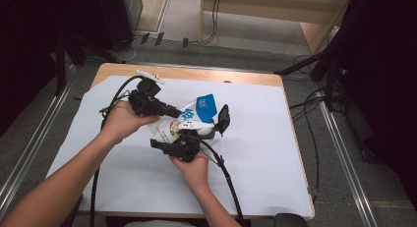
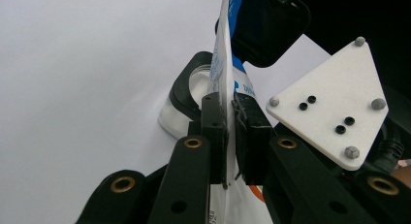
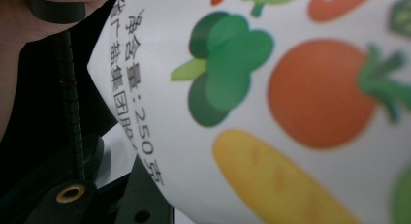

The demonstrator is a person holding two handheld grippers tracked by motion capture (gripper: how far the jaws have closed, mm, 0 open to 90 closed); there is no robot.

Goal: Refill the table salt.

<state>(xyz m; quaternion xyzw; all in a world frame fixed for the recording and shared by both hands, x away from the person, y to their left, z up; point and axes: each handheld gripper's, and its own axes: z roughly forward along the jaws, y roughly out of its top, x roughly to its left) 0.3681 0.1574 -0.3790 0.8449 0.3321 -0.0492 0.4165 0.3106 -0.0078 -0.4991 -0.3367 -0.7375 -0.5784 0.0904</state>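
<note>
A white bag (image 1: 194,114) with a blue top and printed vegetables hangs over the middle of the table. My left gripper (image 1: 177,111) comes in from the left and is shut on the bag's thin edge (image 2: 224,64); both pads pinch it in the left gripper view (image 2: 231,132). My right gripper (image 1: 211,128) reaches up from the near side, just below the bag. A small clear jar (image 1: 207,133) stands on the sheet by its jaws, and one black jaw hugs the jar's side (image 2: 198,86). The bag's print (image 3: 291,112) hides the jaws in the right gripper view.
A white sheet (image 1: 255,153) covers most of the wooden table (image 1: 196,72). Cables trail from both grippers toward the table's near edge. The right gripper's three-cornered plate (image 2: 329,103) sits close beside the left gripper's jaws. Dark stands and cables line the floor around the table.
</note>
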